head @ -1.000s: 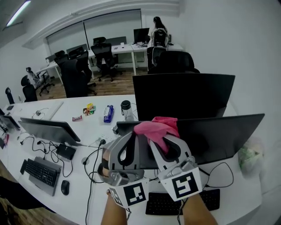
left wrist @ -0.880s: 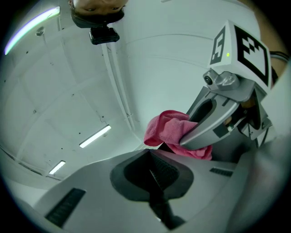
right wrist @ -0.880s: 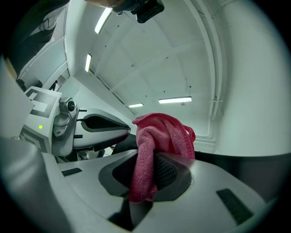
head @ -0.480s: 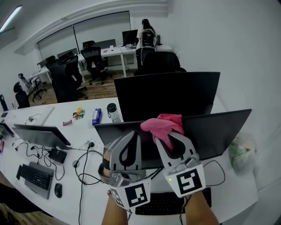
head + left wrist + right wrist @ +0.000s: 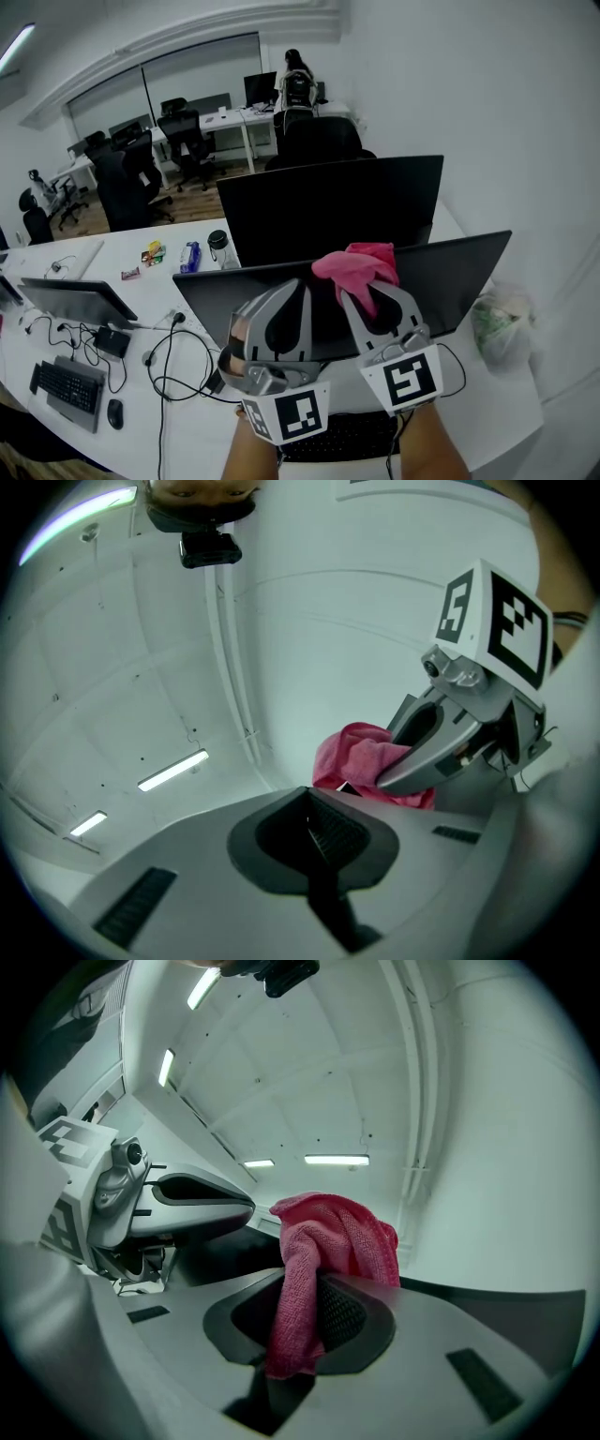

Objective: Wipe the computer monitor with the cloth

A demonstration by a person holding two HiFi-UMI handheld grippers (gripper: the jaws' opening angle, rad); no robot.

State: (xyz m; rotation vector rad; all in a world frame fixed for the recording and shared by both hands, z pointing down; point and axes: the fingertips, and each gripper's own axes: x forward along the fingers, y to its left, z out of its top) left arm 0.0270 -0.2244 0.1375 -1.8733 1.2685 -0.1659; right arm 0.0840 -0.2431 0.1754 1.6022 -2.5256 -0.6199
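Cloth (image 5: 333, 1232) — between right tongs (image 5: 321, 1283)

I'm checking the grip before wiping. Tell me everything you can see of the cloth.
The cloth is pink, terry-like fabric, crumpled. The right gripper is shut on it: a bunch stands above the jaws, one tail runs back between them. It sits in front of the top edge of the near monitor; contact cannot be told.

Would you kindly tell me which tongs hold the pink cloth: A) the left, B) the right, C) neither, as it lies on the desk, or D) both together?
B: the right gripper view shows the pink cloth pinched in the right tongs, while the left tongs are closed on nothing.
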